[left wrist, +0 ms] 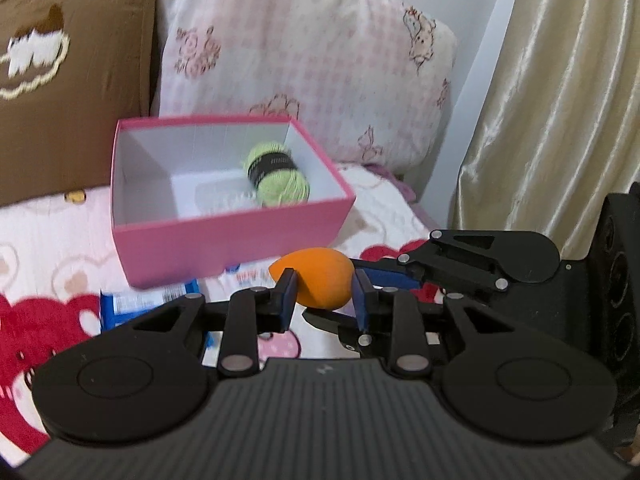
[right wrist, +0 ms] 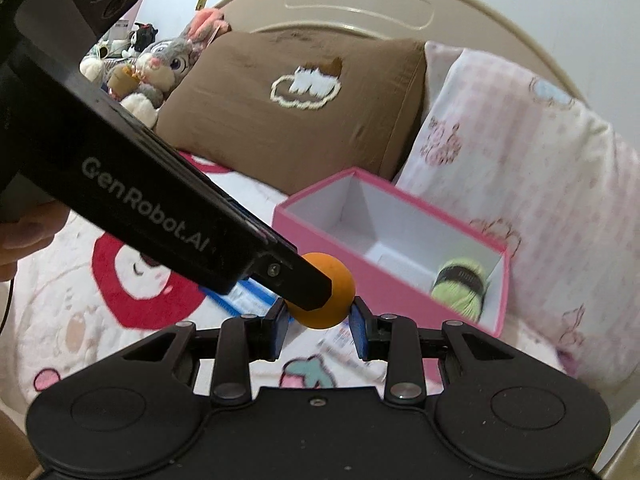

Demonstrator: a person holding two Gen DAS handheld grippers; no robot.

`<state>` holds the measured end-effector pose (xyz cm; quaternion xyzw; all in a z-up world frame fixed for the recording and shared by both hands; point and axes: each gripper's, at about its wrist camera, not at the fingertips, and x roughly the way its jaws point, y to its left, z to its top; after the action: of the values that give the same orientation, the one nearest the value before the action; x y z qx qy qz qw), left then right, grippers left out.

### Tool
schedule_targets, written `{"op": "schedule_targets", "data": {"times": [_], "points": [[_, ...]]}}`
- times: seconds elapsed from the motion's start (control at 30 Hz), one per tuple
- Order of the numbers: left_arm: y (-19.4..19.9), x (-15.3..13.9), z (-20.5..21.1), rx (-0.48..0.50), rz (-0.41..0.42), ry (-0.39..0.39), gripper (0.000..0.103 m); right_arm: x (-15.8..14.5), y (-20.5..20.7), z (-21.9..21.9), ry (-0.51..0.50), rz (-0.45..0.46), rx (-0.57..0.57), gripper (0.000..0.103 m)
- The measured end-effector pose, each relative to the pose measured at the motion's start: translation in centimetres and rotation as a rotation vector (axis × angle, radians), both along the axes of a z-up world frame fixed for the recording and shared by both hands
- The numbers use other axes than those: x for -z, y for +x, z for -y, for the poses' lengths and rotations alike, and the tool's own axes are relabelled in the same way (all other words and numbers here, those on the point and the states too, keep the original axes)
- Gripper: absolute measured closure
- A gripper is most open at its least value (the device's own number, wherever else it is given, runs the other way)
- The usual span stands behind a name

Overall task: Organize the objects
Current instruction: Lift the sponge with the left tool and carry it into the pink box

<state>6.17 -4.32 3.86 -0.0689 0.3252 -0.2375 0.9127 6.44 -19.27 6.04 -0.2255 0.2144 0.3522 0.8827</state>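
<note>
An orange egg-shaped sponge point(left wrist: 316, 280) sits between the blue pads of my left gripper point(left wrist: 325, 294), which is shut on it above the bedspread. The sponge also shows in the right wrist view point(right wrist: 326, 292), between the pads of my right gripper point(right wrist: 318, 322), whose jaws stand close around it; whether they press it I cannot tell. The left gripper's body point(right wrist: 160, 208) crosses that view from the upper left. Behind stands an open pink box point(left wrist: 224, 244) holding a green yarn ball point(left wrist: 278, 174). The box point(right wrist: 384, 280) and yarn point(right wrist: 460, 286) also show in the right wrist view.
A blue-and-white packet point(left wrist: 148, 304) lies on the patterned bedspread point(left wrist: 44, 320) in front of the box. A brown pillow point(right wrist: 296, 112) and a pink checked pillow point(right wrist: 520, 184) lean on the headboard. Plush toys point(right wrist: 160, 68) sit far left. A cream curtain point(left wrist: 560, 100) hangs right.
</note>
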Motion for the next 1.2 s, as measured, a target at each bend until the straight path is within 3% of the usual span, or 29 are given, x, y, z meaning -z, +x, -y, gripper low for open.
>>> {"op": "schedule_targets", "data": {"times": [0.17, 0.4, 0.57, 0.87, 1.07, 1.2], "points": [[1.9, -2.7, 0.3, -0.012, 0.023, 0.004, 0.076, -2.5, 2.2, 0.0, 0.007, 0.009, -0.004, 0.066], [5.7, -5.4, -0.2, -0.033, 0.022, -0.047, 0.076, -4.7, 5.9, -0.6, 0.003, 0.03, -0.01, 0.066], [10.1, -6.1, -0.5, -0.056, 0.001, -0.064, 0.075, -5.4, 10.0, -1.1, 0.03, -0.04, 0.006, 0.066], [18.0, -4.4, -0.1, -0.108, -0.079, -0.022, 0.075, -3.4, 18.7, -2.0, 0.121, -0.267, 0.05, 0.066], [23.1, -1.6, -0.1, -0.138, -0.163, -0.039, 0.074, -0.6, 23.4, -3.0, 0.122, -0.342, 0.084, 0.066], [25.7, 0.9, -0.5, -0.163, -0.218, -0.066, 0.074, 1.5, 25.6, -4.6, 0.058, -0.344, 0.094, 0.066]]}}
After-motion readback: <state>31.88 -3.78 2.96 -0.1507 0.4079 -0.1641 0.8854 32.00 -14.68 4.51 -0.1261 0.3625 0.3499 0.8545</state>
